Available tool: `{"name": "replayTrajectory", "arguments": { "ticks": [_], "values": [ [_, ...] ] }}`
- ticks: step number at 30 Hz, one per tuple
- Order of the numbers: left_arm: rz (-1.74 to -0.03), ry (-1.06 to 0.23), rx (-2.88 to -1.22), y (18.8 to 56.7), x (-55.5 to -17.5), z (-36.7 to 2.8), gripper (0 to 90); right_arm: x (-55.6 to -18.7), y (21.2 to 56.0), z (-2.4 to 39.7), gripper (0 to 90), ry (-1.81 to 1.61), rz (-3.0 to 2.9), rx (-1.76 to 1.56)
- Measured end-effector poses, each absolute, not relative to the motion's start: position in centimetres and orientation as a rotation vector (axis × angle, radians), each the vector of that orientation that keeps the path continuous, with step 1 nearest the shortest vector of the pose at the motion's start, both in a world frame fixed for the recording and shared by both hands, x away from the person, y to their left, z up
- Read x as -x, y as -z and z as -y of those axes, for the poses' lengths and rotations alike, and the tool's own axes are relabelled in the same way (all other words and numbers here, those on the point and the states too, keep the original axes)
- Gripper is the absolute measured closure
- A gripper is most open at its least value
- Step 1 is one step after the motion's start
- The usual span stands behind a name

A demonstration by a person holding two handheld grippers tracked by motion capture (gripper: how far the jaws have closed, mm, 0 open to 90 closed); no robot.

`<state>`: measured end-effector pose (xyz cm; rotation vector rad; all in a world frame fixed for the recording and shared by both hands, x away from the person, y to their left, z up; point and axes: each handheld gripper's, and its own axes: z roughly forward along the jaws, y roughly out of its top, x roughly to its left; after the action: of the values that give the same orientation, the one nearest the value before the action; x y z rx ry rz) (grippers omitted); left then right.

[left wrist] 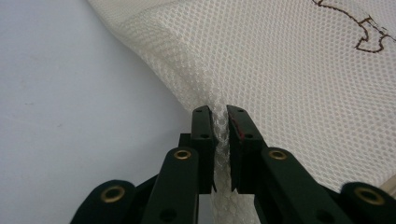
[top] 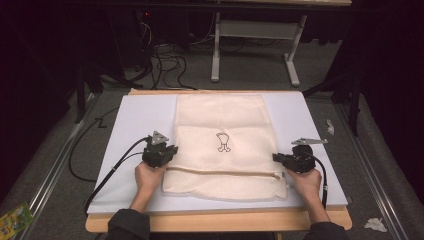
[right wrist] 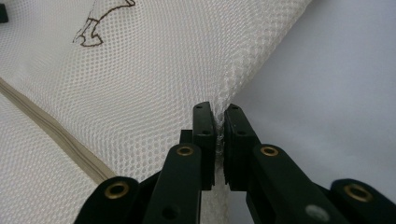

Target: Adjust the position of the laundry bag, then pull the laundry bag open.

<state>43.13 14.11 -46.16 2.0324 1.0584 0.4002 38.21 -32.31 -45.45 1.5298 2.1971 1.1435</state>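
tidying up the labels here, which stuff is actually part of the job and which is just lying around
In the job:
mesh laundry bag, its side edges pinched
left gripper
right gripper
white mat under the bag

Lying about:
green packet
crumpled paper
floor cables

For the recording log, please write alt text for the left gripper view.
The left gripper is shut on a pinched fold at the edge of a cream mesh laundry bag, which lies on a pale blue-grey mat. A brown outline drawing shows on the mesh at upper right.
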Motion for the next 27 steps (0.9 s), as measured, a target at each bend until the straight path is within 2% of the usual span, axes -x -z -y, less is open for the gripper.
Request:
{"name": "replayTrajectory", "arguments": {
  "ticks": [7,9,18,21,27],
  "values": [
    [-1.068,-0.396,-2.032,46.0,-43.2,-14.4,79.6,-38.1,45.9,32.1,85.1,-1.150,-2.202,-1.531],
    [-1.069,-0.409,-2.024,46.2,-43.1,-14.5,76.2,-38.1,46.3,32.1,82.8,-1.137,-2.215,-1.546],
    [-1.078,-0.438,-1.991,46.0,-42.6,-15.1,61.5,-37.9,46.6,32.0,67.7,-1.133,-2.184,-1.534],
    [-1.052,-0.472,-1.976,45.8,-41.8,-15.1,56.9,-37.6,46.5,32.3,58.8,-1.133,-2.140,-1.535],
    [-0.999,-0.477,-1.959,46.0,-40.3,-14.5,53.7,-37.2,46.4,32.3,53.1,-1.103,-2.100,-1.504]
  ]
}}
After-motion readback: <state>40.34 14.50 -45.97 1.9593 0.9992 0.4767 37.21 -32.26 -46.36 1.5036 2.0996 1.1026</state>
